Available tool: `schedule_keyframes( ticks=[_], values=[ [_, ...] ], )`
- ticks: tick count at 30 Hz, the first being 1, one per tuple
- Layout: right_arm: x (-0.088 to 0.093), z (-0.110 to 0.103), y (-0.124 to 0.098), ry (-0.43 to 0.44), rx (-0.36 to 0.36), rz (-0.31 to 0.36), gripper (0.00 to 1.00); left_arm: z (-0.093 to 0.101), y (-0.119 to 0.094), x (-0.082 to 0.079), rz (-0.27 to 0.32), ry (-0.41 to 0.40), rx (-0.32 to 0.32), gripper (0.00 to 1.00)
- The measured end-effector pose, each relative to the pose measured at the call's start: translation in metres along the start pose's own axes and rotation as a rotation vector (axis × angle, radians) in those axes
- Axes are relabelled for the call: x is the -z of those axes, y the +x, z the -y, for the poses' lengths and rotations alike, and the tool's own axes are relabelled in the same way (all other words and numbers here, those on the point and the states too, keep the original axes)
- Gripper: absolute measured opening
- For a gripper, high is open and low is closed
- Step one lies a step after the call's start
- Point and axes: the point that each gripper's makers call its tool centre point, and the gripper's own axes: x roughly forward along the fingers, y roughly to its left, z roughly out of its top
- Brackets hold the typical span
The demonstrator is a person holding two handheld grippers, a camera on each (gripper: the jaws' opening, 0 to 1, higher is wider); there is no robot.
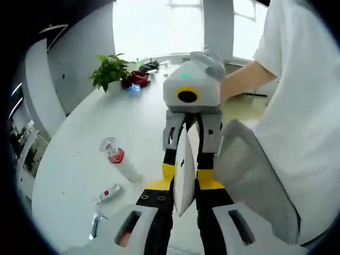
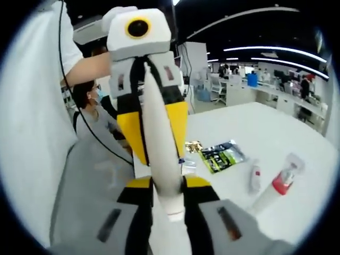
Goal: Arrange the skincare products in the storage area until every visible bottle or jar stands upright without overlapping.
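Observation:
A white tube [image 1: 184,172] is held end to end between both grippers above the white table [image 1: 106,122]. My left gripper [image 1: 183,192] rises from below, shut on the tube's near end. My right gripper [image 1: 186,158] comes down from above, shut on the far end. In the right gripper view the same white tube [image 2: 159,122] runs up from my right gripper [image 2: 167,187] into my left gripper [image 2: 158,151]. A white bottle with a red collar and clear cap [image 1: 120,161] [image 2: 277,187] lies on its side. Beside it lies a small white tube [image 1: 109,192] [image 2: 255,178].
A grey fabric storage bin [image 1: 255,175] [image 2: 90,180] sits beside the grippers. A green-black packet [image 2: 223,155] and a gold packet [image 2: 192,145] lie on the table. A potted plant [image 1: 110,71] and red items [image 1: 139,79] stand at the far edge. A person in white [image 1: 303,117] is close.

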Motion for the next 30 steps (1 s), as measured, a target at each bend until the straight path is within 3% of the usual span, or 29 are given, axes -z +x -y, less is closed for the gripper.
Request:
schedule_keyframes(
  ticks=[14,19,30],
  values=[
    [0.016,0.021,0.003,0.104,0.124,0.038,0.26,-0.019,0.018,0.016,-0.013,-0.039,0.015,0.11],
    [0.024,0.026,0.001,0.138,0.167,0.043,0.37,-0.031,0.026,0.025,-0.028,-0.046,0.01,0.11],
    [0.041,0.031,-0.004,0.212,0.249,0.031,0.52,-0.065,0.042,0.035,-0.048,-0.077,-0.024,0.12]
  ],
)
